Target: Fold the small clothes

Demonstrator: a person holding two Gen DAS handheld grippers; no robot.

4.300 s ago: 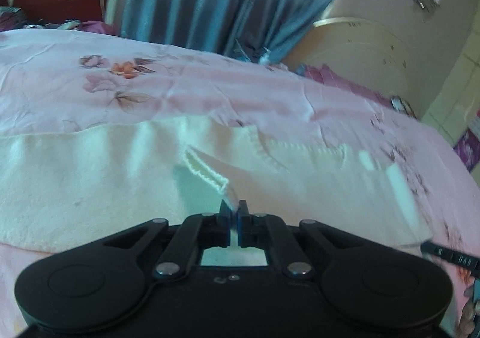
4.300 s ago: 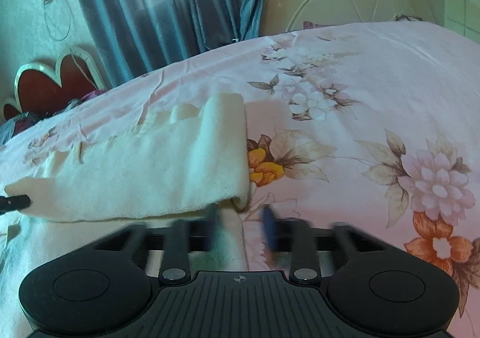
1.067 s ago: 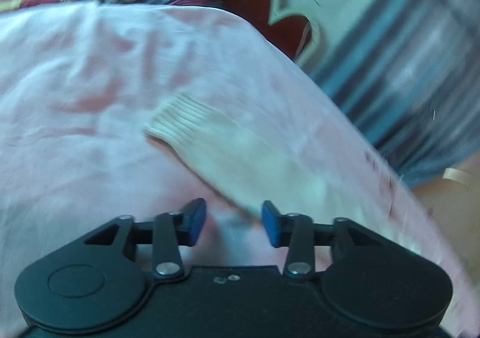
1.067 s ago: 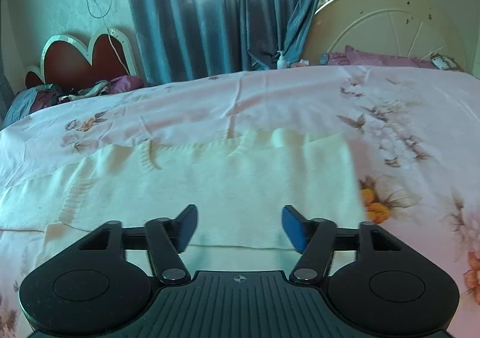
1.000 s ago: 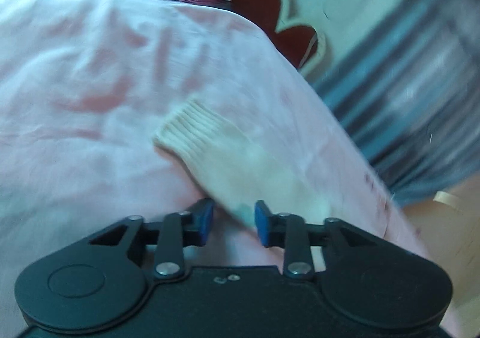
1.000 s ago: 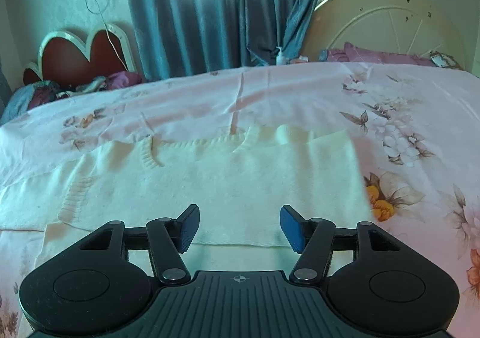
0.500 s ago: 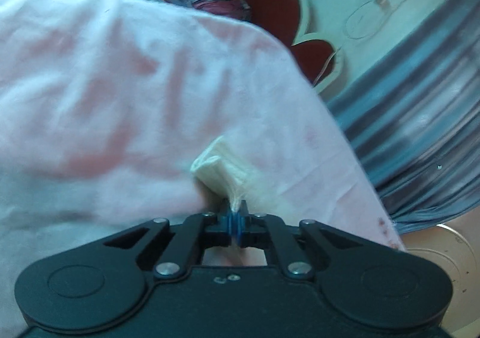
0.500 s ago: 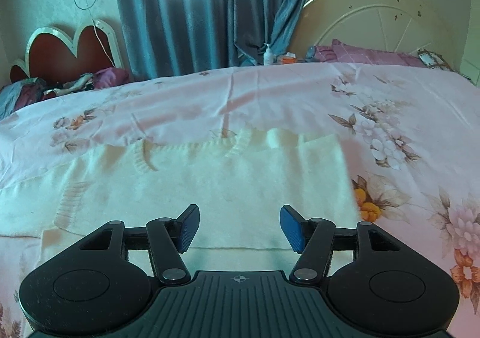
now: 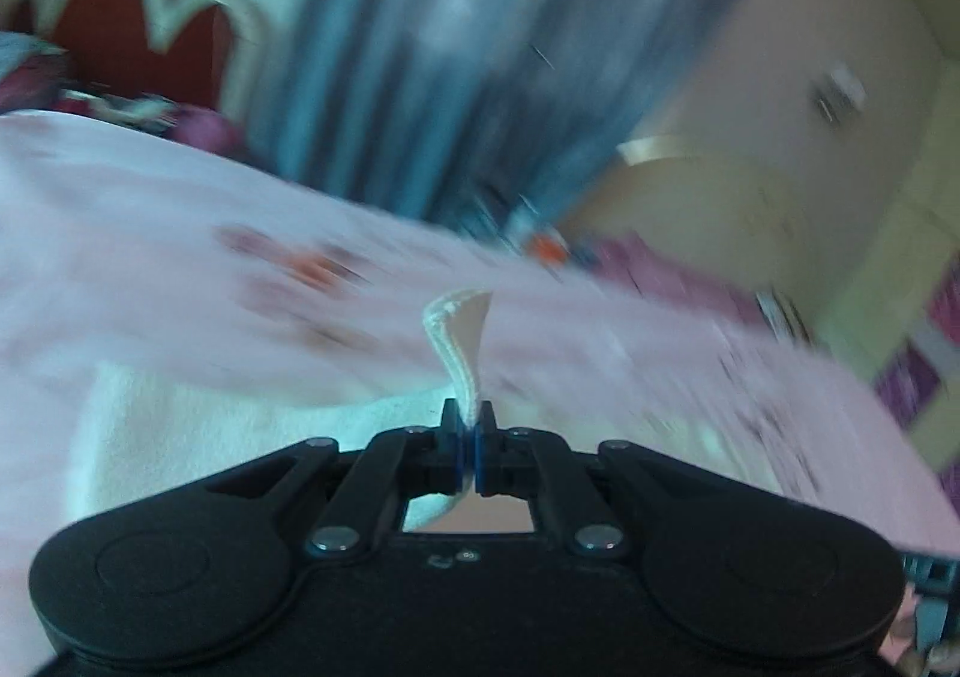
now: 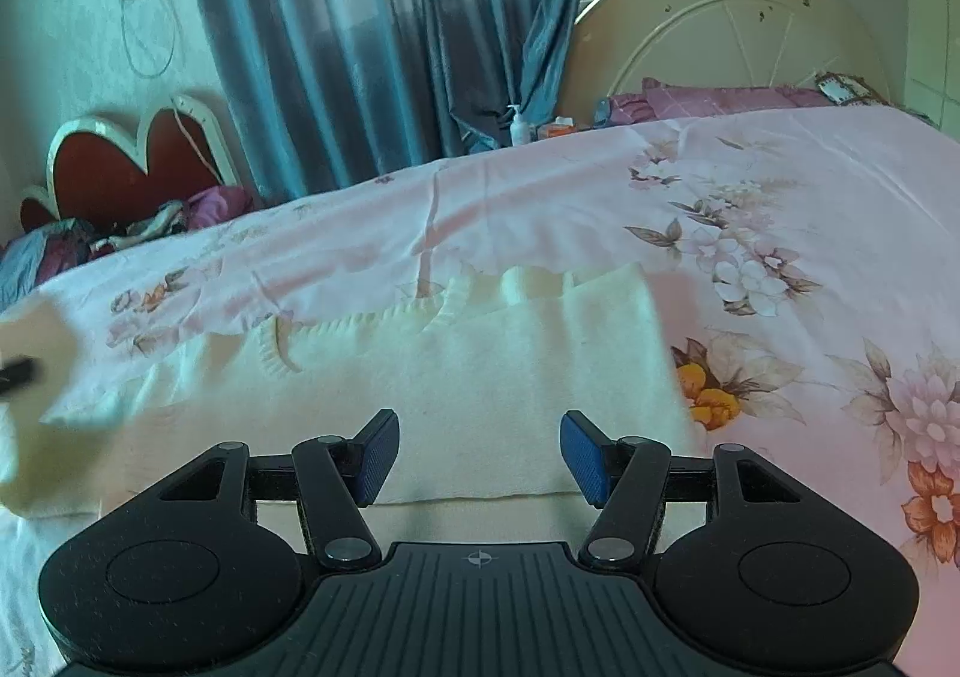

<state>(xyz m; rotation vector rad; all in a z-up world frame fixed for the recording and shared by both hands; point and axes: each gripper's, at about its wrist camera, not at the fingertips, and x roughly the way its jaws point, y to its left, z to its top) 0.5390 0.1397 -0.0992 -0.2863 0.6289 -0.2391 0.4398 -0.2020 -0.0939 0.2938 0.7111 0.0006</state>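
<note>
A cream knitted sweater [image 10: 480, 377] lies spread on the pink floral bedsheet [image 10: 780, 185], its right side folded over. My left gripper [image 9: 468, 437] is shut on the sweater's sleeve cuff [image 9: 459, 335], which stands up between the jaws, lifted above the sweater body [image 9: 210, 425]. That view is motion-blurred. In the right wrist view the lifted sleeve [image 10: 36, 335] shows blurred at the far left. My right gripper [image 10: 480, 458] is open and empty, hovering over the sweater's near edge.
A cream metal headboard [image 10: 732, 41] and purple pillows [image 10: 720, 98] stand at the bed's far right. Blue curtains [image 10: 372, 29] hang behind. A red heart-shaped board [image 10: 132, 161] and piled clothes [image 10: 120, 233] sit at the far left. A bottle [image 10: 519, 125] stands beyond the bed.
My left gripper closed on the sleeve cuff, lifted it and swung right toward the sweater body. The right gripper stayed open and nearly still.
</note>
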